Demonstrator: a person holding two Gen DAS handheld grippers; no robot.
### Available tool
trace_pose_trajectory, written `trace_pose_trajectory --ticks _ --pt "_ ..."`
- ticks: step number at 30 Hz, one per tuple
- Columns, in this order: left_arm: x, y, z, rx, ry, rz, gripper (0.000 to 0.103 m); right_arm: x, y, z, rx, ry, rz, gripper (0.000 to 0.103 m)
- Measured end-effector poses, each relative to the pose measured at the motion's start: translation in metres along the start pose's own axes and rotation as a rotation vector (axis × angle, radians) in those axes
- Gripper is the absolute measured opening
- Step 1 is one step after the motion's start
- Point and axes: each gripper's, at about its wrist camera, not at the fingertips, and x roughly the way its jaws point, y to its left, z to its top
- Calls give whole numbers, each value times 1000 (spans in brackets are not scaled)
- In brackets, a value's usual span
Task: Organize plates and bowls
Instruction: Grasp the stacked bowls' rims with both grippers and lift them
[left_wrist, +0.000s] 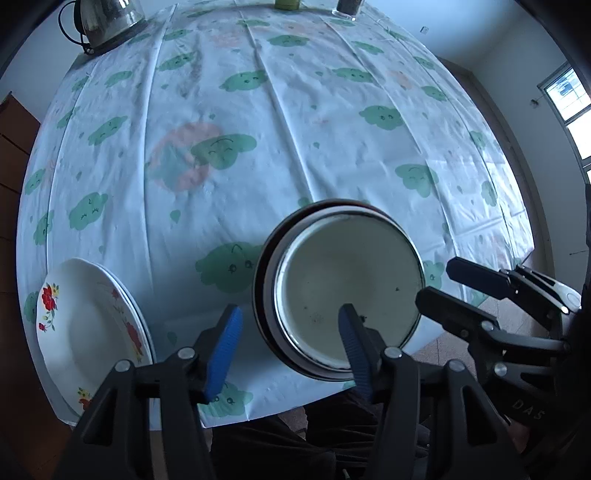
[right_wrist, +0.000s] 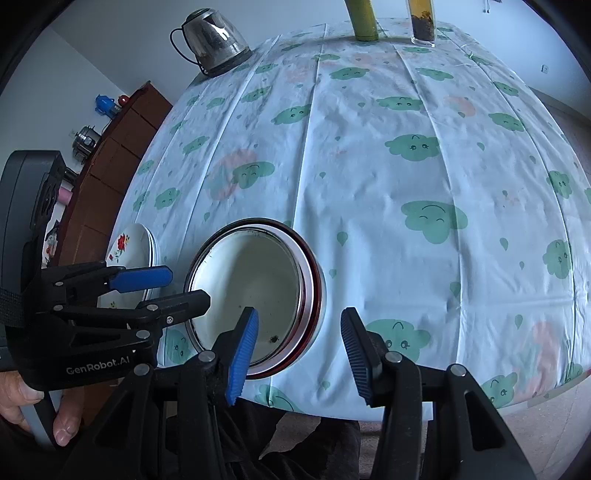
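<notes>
A stack of nested bowls (left_wrist: 347, 280), white inside with dark and metal rims, sits near the table's front edge; it also shows in the right wrist view (right_wrist: 255, 291). A stack of white plates with red flowers (left_wrist: 88, 328) lies at the front left corner, also seen in the right wrist view (right_wrist: 133, 251). My left gripper (left_wrist: 291, 328) is open and empty, its jaws straddling the bowls' left rim from above. My right gripper (right_wrist: 299, 343) is open and empty, straddling the bowls' right rim; it shows from the side in the left wrist view (left_wrist: 439, 280).
The table (left_wrist: 295, 110) has a pale cloth with green clouds. A glass kettle (left_wrist: 107, 22) stands at the far left corner, a green bottle (right_wrist: 364, 18) and a glass jar (right_wrist: 423, 22) at the far edge. A wooden cabinet (right_wrist: 110, 155) stands left of the table.
</notes>
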Motion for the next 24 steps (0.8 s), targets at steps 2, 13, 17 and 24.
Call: trace_pose_trajectory --ticks 2,13,17,24 --pt "2 1 0 -2 4 -1 55 0 0 0 0 -7 -3 49" --pt "29 10 -5 -33 65 -12 57 16 -4 0 14 -6 -15 49" --pt "34 9 -5 -25 69 -5 57 18 -3 -1 11 -11 -19 49" --pt "43 10 -4 -32 78 -10 57 24 -7 -3 23 -3 -20 49"
